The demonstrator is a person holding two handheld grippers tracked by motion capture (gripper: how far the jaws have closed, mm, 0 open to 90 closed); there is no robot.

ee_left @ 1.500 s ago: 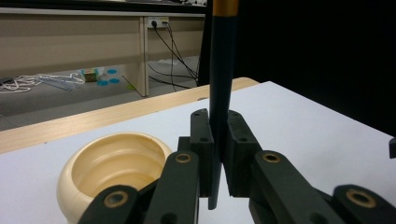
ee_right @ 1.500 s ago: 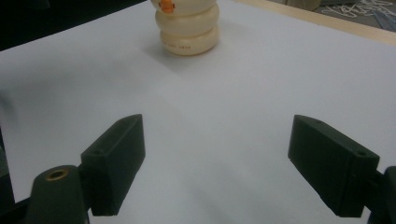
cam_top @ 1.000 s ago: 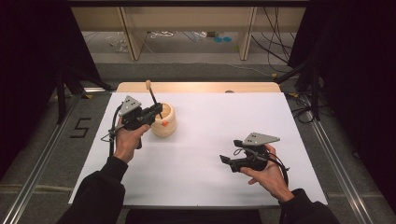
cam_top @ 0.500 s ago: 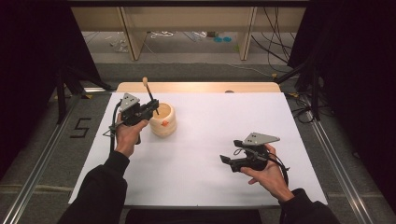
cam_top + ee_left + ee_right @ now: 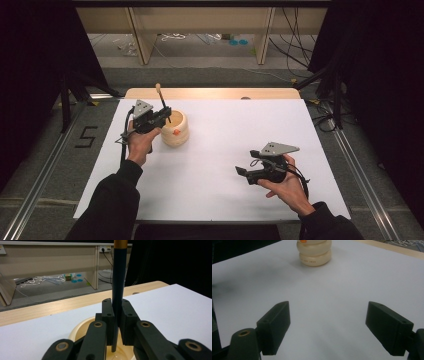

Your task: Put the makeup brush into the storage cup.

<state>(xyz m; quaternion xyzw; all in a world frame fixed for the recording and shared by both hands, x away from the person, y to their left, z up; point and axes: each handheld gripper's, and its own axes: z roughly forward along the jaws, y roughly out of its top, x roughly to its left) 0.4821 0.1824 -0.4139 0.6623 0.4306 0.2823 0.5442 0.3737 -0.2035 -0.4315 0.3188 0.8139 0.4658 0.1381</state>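
white tabletop, prob. wood edge

White-topped table, one item on its surface.
The table carries a white sheet over a light wooden top, whose far edge is left exposed. A cream, ribbed pot stands directly on the white surface, left of centre, towards the far side.

The person wears dark long sleeves that reach the wrists. Each hand-held gripper, the left and the right, is matte black, with blocky jaws on linked bars pinned by brass-ringed rivets. A grey three-cornered plate tops each, and a black cable trails behind.
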